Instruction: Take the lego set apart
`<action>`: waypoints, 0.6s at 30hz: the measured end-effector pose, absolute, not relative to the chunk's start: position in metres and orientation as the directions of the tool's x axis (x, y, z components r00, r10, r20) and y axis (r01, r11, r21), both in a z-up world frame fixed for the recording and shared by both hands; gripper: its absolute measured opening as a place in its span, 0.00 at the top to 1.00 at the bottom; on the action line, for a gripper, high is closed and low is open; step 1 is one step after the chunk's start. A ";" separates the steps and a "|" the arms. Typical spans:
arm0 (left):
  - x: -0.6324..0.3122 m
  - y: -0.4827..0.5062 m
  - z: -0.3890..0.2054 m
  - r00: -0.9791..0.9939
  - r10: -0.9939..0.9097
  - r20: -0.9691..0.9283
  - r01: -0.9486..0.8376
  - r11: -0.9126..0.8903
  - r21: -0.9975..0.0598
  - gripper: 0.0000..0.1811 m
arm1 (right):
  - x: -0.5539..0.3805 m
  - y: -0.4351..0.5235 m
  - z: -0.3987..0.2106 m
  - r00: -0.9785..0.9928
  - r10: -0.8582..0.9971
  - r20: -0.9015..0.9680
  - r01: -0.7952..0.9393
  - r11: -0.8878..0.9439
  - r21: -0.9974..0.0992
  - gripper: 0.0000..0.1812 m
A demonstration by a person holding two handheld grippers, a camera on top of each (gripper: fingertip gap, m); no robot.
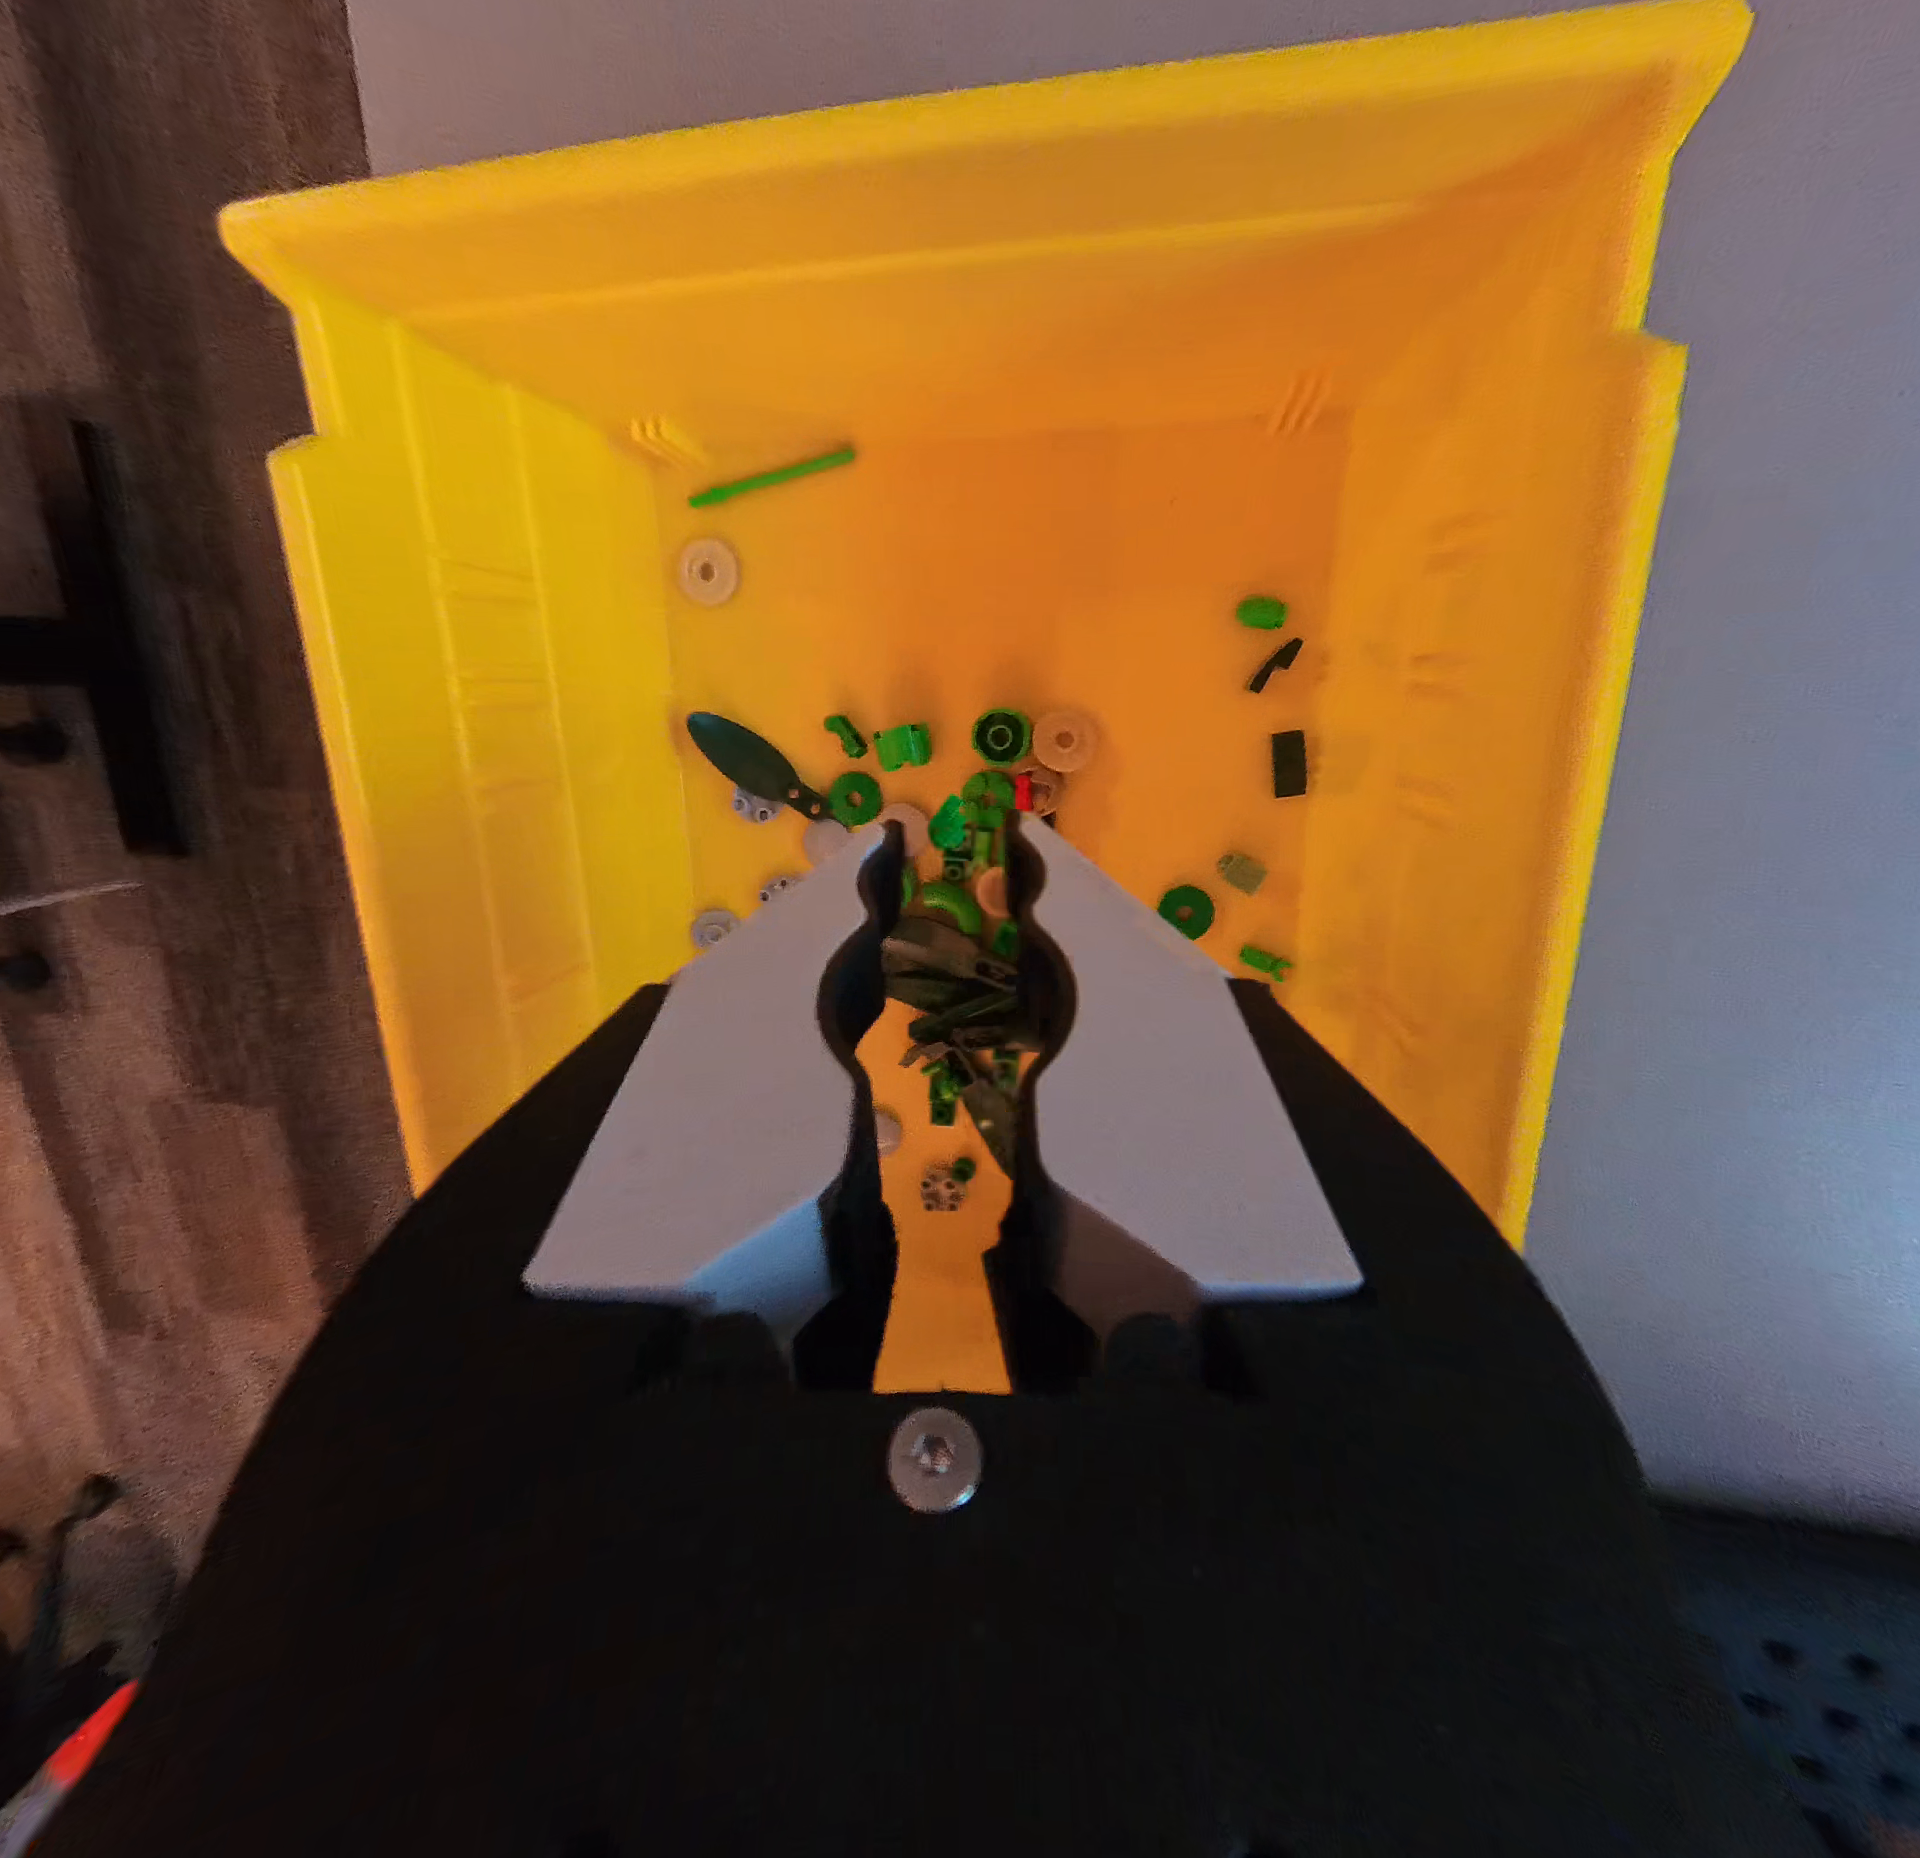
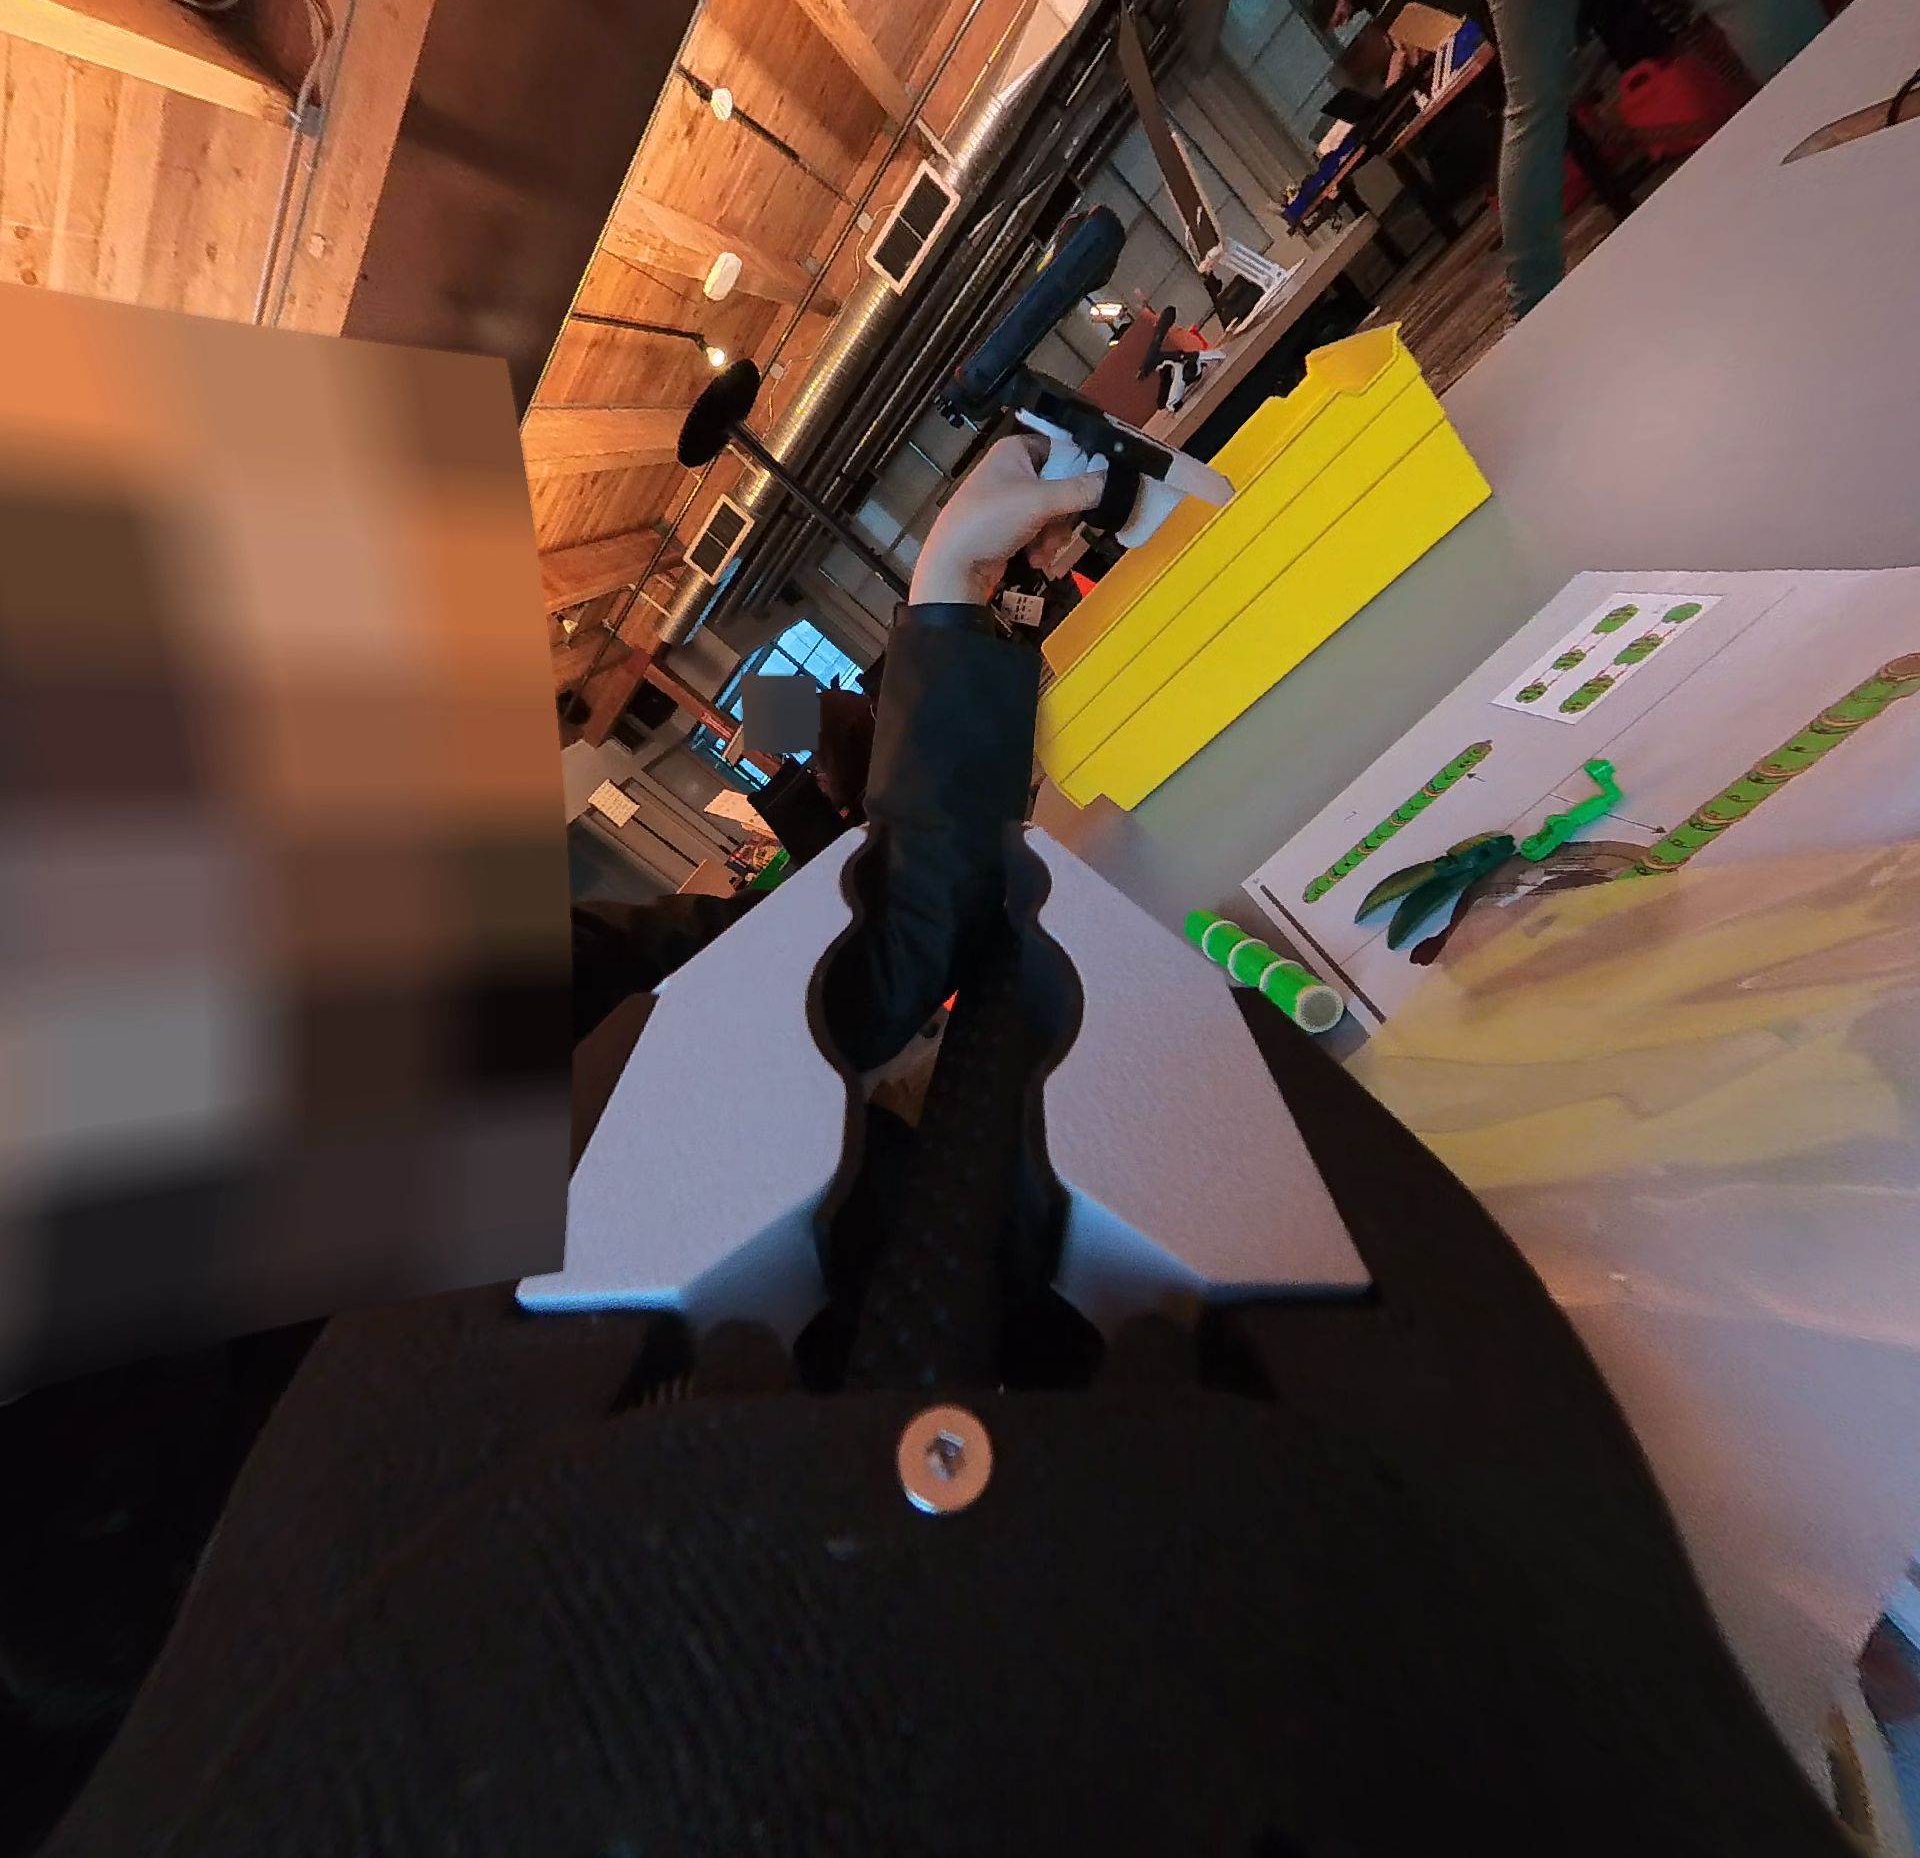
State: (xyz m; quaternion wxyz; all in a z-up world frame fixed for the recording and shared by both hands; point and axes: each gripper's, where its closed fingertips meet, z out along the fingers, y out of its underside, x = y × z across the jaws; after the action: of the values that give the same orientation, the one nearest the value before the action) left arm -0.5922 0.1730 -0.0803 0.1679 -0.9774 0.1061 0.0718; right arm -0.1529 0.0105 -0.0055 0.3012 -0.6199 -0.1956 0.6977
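In the left wrist view, my left gripper hangs over an open yellow bin, its white fingers apart. Through the gap I see a heap of dark green leaf pieces and small green lego parts on the bin floor. More loose pieces lie around it: a green rod, a dark leaf and green rings. In the right wrist view, my right gripper is open and empty, tilted up towards the room. A green stacked lego stalk lies on the table.
The right wrist view shows the left gripper in a hand over the yellow bin. A printed instruction sheet lies on the grey table. A blurred yellowish thing is close on the right. A wall stands behind the bin. About 50 centimetres separates my left fingertips from my right.
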 end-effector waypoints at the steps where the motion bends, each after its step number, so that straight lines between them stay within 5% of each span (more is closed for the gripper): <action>1: -0.589 0.174 -0.079 0.972 -0.177 -0.156 -0.220 -0.920 -0.323 0.86 | -0.152 0.011 -0.005 -0.050 0.663 -0.747 -0.180 -0.742 -0.646 0.87; 7: -0.530 0.175 -0.051 0.955 -0.288 -0.069 -0.290 -0.862 -0.416 0.81 | -0.148 0.015 -0.006 -0.026 0.671 -0.741 -0.195 -0.730 -0.655 0.89; 12: -0.339 0.143 -0.005 0.608 -0.751 0.257 -0.470 -0.601 -0.646 0.84 | -0.149 0.014 -0.007 -0.025 0.678 -0.735 -0.190 -0.725 -0.662 0.89; 15: -0.263 0.110 -0.040 0.393 -0.881 0.263 -0.647 -0.468 -0.602 0.91 | -0.149 0.015 -0.010 -0.014 0.678 -0.735 -0.186 -0.724 -0.664 0.89; 18: -0.235 0.107 -0.089 0.392 -0.896 0.208 -0.737 -0.441 -0.512 0.90 | -0.149 0.016 -0.012 -0.006 0.679 -0.734 -0.184 -0.722 -0.667 0.89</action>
State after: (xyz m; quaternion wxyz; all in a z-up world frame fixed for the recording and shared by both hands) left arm -0.2347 0.1066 -0.0890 0.1710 -0.8165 0.5001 -0.2323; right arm -0.1486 0.0162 -0.0116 0.3167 -0.6300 -0.1966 0.6813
